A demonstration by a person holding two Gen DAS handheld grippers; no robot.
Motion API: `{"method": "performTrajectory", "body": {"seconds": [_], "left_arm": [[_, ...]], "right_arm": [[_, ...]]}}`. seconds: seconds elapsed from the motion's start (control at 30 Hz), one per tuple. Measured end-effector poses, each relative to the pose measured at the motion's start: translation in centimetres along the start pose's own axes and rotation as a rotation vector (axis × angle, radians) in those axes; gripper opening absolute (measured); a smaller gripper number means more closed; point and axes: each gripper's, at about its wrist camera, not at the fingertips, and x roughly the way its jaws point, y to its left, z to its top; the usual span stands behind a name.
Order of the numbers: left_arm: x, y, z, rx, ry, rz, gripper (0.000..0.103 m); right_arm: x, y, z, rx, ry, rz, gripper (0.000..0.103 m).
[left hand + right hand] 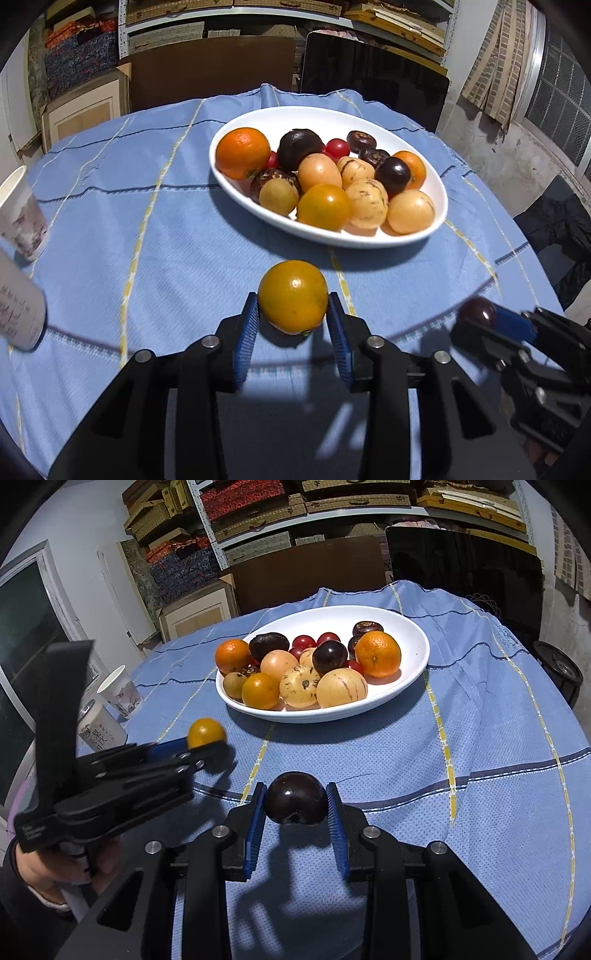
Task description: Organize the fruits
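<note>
The left tongs (292, 325) are clenched on a yellow-orange fruit (292, 295), the right tongs (295, 812) on a dark purple fruit (295, 797). Both fruits sit just above the bench (480, 775), with the white dish (413, 635) of fruit beyond the tongs.

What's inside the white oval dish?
The white oval ceramic dish holds two oranges, yellow tomatoes, pale streaked melons, dark purple fruits, small red tomatoes and brown chestnut-like pieces. Anything beneath the pile is covered.
</note>
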Motion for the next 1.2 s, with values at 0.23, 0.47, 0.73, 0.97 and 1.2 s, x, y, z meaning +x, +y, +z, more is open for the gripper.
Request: {"method": "performTrajectory", "body": {"seconds": [0.23, 0.47, 0.73, 0.97, 1.2], "left_arm": [[-4.2, 0.1, -2.1, -0.030, -0.032, 0.017, 0.036], [-6.7, -0.6, -3.3, 0.008, -0.051, 0.060, 0.036], [-7.4, -0.6, -3.4, 0.006, -0.047, 0.069, 0.036], [-7.4, -0.8, -2.9, 0.006, -0.044, 0.071, 0.036], [-7.7, -0.7, -1.7, 0.009, -0.055, 0.066, 0.036]], "right_arm": [[-0.8, 0.5, -0.1, -0.017, -0.023, -0.009, 0.033], [-1.0, 0.6, -0.4, -0.020, -0.027, -0.026, 0.033], [-1.5, 0.5, -0.9, -0.022, -0.030, -0.039, 0.033], [-2.2, 0.8, -1.0, -0.038, -0.044, -0.057, 0.033], [-3.4, 0.9, 0.0, -0.042, -0.064, -0.016, 0.033]]}}
